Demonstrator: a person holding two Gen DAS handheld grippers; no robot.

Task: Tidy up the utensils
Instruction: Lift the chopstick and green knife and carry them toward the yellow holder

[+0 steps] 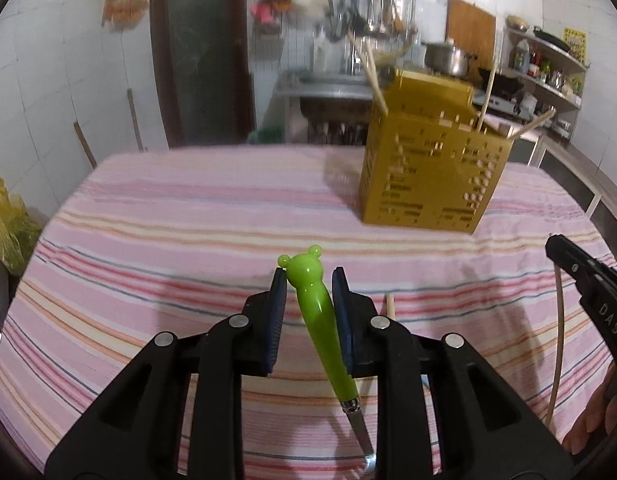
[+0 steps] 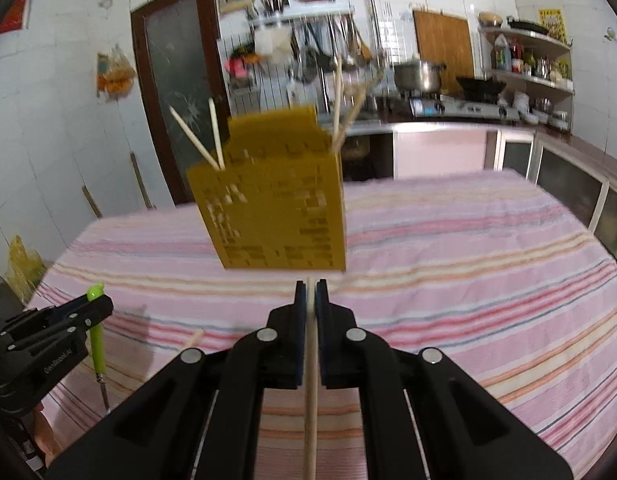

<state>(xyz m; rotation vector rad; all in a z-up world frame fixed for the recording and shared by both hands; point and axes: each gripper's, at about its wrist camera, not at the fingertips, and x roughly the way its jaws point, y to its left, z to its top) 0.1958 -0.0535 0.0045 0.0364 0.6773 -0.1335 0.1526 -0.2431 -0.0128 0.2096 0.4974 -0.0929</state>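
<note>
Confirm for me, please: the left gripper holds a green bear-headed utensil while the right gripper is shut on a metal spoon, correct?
Not quite. The right gripper is shut on a thin wooden chopstick, as the right wrist view shows. The left gripper does hold the green bear-headed utensil.

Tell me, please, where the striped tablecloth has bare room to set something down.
Bare tablecloth stretches right of the yellow holder, and left of it toward the wall. It is crowded nearest the grippers, where a loose chopstick lies.

A home kitchen: white tiled walls [image 2: 60,92], a gas stove [image 2: 460,109] carrying a steel pot [image 2: 418,74], ladles hanging on a wire rack [image 2: 308,46], bottle-filled corner shelves [image 2: 524,68], a striped-cloth-covered table [image 2: 468,248].
</note>
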